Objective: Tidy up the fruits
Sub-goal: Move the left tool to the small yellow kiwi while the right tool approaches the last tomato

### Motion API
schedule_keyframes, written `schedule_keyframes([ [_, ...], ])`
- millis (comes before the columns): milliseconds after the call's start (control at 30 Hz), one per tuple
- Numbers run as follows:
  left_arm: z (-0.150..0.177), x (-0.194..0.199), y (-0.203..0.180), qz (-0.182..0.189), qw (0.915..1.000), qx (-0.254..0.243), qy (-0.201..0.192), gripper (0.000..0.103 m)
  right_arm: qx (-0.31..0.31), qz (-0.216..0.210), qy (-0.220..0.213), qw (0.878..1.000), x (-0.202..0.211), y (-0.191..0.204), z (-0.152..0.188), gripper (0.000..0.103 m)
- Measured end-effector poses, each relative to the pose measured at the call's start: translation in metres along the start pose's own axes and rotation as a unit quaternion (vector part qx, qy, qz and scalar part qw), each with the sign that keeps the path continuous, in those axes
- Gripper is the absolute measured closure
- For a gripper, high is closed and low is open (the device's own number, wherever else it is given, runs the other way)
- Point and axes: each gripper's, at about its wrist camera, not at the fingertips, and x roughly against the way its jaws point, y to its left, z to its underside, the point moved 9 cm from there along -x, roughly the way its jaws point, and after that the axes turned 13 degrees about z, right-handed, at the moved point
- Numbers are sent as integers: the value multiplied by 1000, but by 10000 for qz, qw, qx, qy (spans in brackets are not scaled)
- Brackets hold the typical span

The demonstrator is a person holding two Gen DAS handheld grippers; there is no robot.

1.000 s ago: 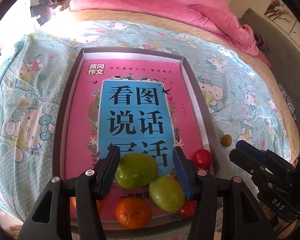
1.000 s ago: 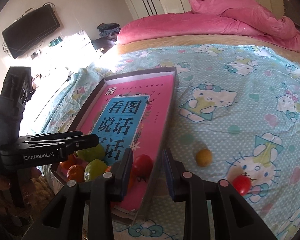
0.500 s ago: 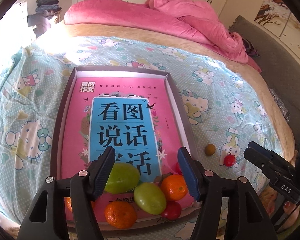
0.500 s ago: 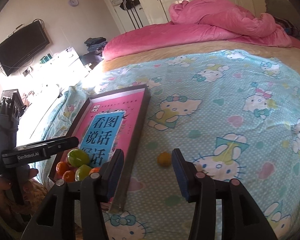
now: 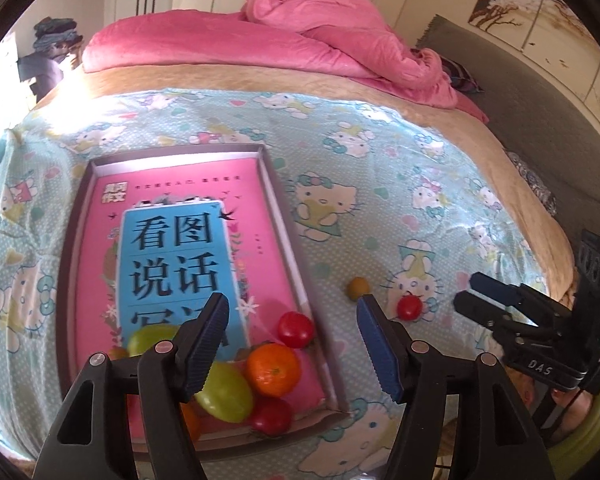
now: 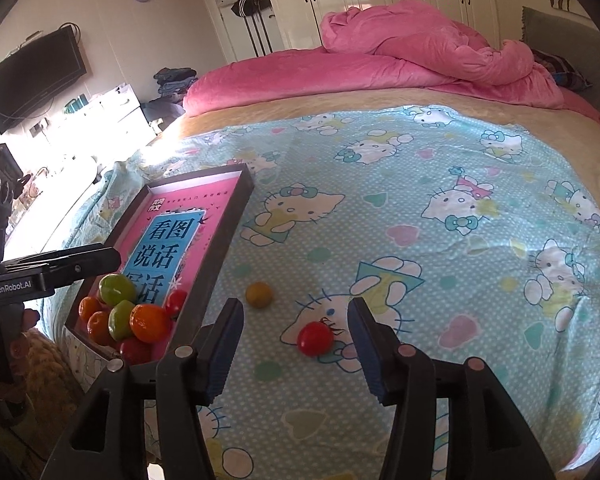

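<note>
Now lined up for the red tomato (image 6: 315, 338) loose on the sheet (image 6: 440, 208), just ahead between the spread, empty right gripper (image 6: 296, 344); left gripper (image 5: 292, 344), also spread and empty, over the tray (image 5: 288, 216) corner, farther off.

I see a pale blue cartoon-cat bedsheet (image 6: 440, 240) across mid-frame, a pink duvet (image 6: 400, 64) at the top, a pink-and-blue book (image 6: 176, 236) at left, and a red tomato (image 6: 315, 339) and a yellow-brown fruit (image 6: 259, 295) near the lower centre.
</note>
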Motion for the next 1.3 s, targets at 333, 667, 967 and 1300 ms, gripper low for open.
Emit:
schedule_keyframes([
  [333, -4, -29, -31, 16, 9992, -281, 276, 27, 87, -102, 364, 9992, -21, 4, 18, 47],
  [667, 3, -87, -49, -234, 9918, -745, 1009, 27, 134, 48, 631, 9979, -40, -2, 31, 47],
  [967, 10, -116, -56, -141, 9851, -961, 1422, 45, 35, 105, 815, 9966, -56, -8, 36, 47],
  [1300, 17, -134, -54, 29, 9828, -966, 1571, 60, 0, 6, 848, 9964, -67, -4, 38, 47],
])
